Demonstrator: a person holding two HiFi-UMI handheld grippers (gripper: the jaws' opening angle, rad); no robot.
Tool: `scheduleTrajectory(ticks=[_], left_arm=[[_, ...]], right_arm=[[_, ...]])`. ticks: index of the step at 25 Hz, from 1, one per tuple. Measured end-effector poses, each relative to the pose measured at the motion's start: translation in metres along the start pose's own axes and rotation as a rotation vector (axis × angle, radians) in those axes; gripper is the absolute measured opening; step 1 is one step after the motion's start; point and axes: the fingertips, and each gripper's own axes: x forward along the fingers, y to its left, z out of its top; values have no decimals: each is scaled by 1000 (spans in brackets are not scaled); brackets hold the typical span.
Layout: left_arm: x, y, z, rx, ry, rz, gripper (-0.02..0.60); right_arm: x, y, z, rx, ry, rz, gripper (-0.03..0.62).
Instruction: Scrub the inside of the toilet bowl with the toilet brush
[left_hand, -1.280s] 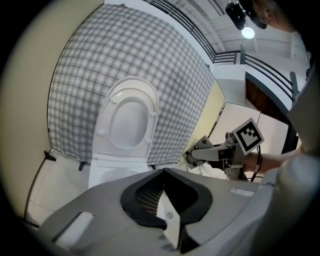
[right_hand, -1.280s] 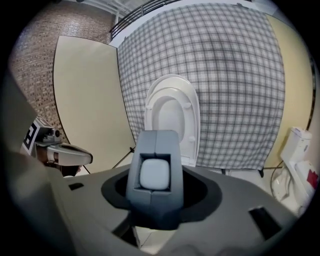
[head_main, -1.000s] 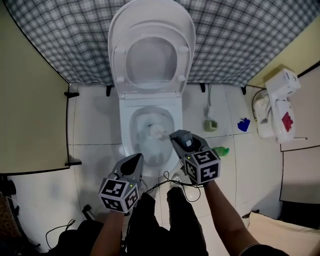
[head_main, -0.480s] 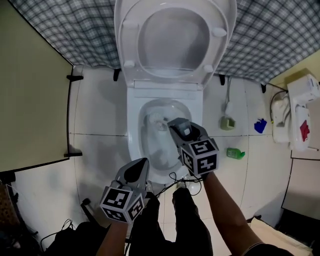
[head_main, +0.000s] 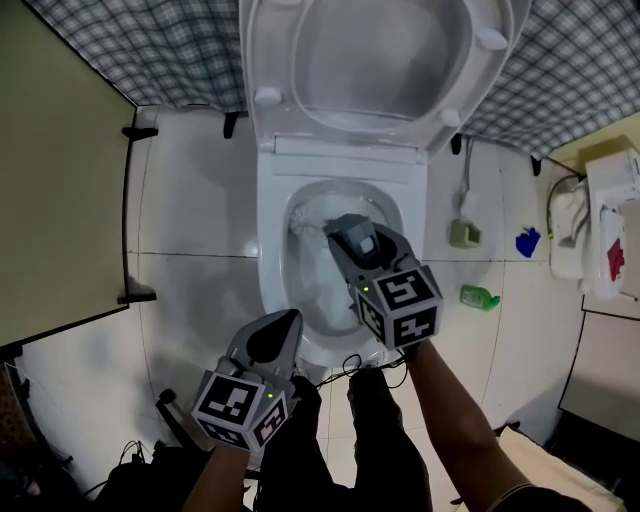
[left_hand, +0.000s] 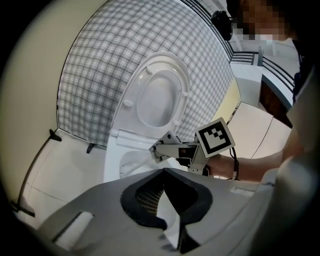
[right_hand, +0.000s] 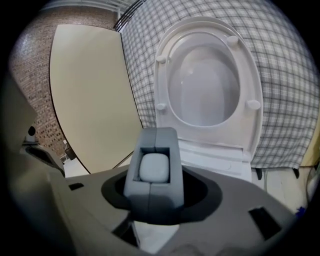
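One toilet brush (head_main: 306, 222) in right gripper (head_main: 345, 231) — inside toilet bowl (head_main: 270, 272)

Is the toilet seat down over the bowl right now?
No, the seat stands raised against the checked cloth behind, leaving the bowl open.

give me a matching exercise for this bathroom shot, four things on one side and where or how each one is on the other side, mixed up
Things:
1. toilet brush head
2. green bottle
3. toilet seat
4. left gripper

Places or states:
A. tipped up, in front of the plaid cloth
B. shut on nothing, near the front rim of the bowl
C. down inside the bowl, toward its back left
D. on the floor tiles, right of the bowl

Pairs: 1-C, 2-D, 3-A, 4-B
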Motion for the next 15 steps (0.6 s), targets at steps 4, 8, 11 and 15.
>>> scheduleTrajectory(ticks=[4, 8, 11, 15], left_arm=[[1, 5, -3, -11, -1, -9, -11], [1, 6, -7, -27, -2, -16, -11], [0, 8, -9, -29, 0, -11, -11], [-2, 6, -8, -22, 6, -9, -11]], right_arm=[[-1, -8, -14, 1, 12, -41, 222], [-4, -17, -22, 21, 6, -81, 221], [2, -22, -34, 17, 39, -107, 221], [14, -32, -65, 29, 109, -140, 222]])
